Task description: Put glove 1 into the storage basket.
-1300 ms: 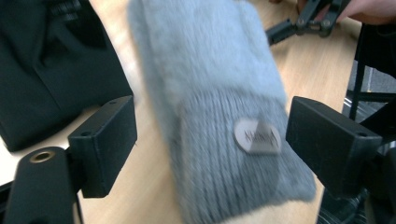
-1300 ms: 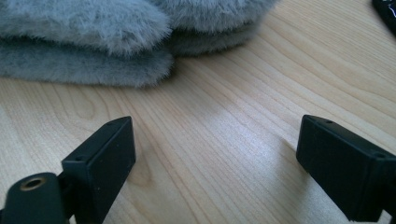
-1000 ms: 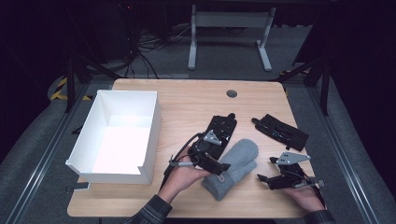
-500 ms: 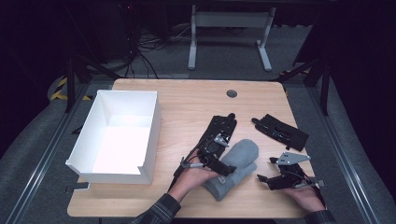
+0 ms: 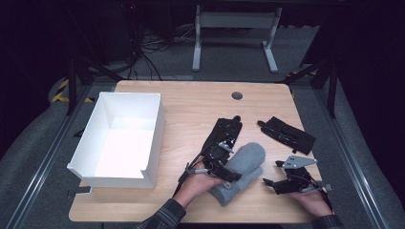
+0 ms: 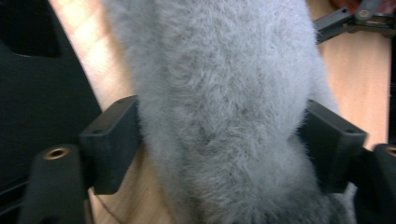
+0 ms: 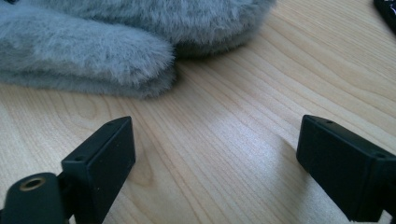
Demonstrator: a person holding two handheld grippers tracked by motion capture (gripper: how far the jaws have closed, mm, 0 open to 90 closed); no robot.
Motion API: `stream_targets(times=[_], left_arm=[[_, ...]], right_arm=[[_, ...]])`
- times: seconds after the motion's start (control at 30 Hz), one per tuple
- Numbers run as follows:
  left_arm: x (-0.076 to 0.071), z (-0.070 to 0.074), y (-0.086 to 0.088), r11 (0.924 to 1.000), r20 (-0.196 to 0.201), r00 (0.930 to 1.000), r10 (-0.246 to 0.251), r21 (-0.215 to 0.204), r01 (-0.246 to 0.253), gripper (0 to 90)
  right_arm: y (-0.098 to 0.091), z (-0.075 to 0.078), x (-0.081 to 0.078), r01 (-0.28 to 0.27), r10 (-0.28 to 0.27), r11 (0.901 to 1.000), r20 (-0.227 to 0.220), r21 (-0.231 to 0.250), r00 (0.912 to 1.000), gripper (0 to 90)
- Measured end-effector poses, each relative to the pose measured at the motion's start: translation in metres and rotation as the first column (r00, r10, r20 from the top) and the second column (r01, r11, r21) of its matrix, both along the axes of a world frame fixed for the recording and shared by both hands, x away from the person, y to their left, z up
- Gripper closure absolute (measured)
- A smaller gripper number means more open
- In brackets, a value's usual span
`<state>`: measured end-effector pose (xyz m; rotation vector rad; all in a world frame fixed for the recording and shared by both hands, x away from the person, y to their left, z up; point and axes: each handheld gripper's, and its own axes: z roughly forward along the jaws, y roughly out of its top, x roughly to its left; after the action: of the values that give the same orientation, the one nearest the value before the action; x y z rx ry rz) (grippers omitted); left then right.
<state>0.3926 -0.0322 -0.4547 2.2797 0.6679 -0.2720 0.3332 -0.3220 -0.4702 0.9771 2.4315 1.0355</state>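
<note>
A fluffy grey mitten (image 5: 243, 164) lies on the wooden table (image 5: 191, 105), near the front edge. My left gripper (image 5: 230, 172) has come down over it. In the left gripper view its jaws have just been closing, and both pads (image 6: 114, 140) now press into the mitten's (image 6: 219, 84) sides. To the right of the mitten, my right gripper (image 5: 272, 174) rests low on the table. In the right gripper view it (image 7: 215, 154) stands open over bare wood, and the mitten's (image 7: 93, 51) edge lies just beyond its jaws.
A black glove (image 5: 224, 131) lies just behind the mitten, and a second black glove (image 5: 287, 135) lies to the right. A white open box (image 5: 155, 138) stands at the left of the table. A round cable hole (image 5: 237, 95) sits near the far edge.
My left gripper has sunk onto the grey mitten and drawn its jaws in on it. The right gripper has stayed where it was.
</note>
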Motion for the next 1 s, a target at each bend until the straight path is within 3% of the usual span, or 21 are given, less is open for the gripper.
stream_targets(times=[0.23, 0.3, 0.47, 0.57, 0.77, 1.0], left_arm=[[0.004, -0.003, 0.001, 0.9994, -0.056, 0.998, -0.028, -0.02, 0.027, 38.5], [0.005, -0.002, 0.001, 0.999, -0.077, 0.9962, -0.04, -0.022, 0.039, 45.8], [0.003, 0.003, 0.001, 0.9983, -0.069, 0.9959, -0.058, -0.008, 0.057, 63.7], [0.002, 0.005, 0.002, 0.9979, -0.061, 0.9961, -0.064, -0.013, 0.063, 68.8], [-0.001, 0.016, 0.009, 0.9975, -0.051, 0.9964, -0.068, -0.025, 0.067, 71.0], [-0.001, 0.028, 0.021, 0.9984, -0.031, 0.9988, -0.038, -0.042, 0.037, 71.0]], right_arm=[[0.0, 0.0, 0.0, -0.001, 0.001, 1.0, 0.0, -0.001, 1.0, 12.0], [0.0, 0.0, 0.0, -0.001, 0.001, 1.0, 0.001, 0.0, 1.0, 12.0], [0.0, 0.0, 0.0, -0.001, 0.001, 1.0, 0.0, 0.0, 1.0, 12.0], [0.0, 0.0, 0.0, -0.002, 0.002, 1.0, 0.0, 0.0, 1.0, 12.0], [0.0, 0.0, 0.0, -0.002, 0.002, 1.0, -0.001, 0.0, 1.0, 12.0], [0.0, 0.0, 0.0, -0.002, 0.002, 1.0, 0.0, -0.001, 1.0, 12.0]])
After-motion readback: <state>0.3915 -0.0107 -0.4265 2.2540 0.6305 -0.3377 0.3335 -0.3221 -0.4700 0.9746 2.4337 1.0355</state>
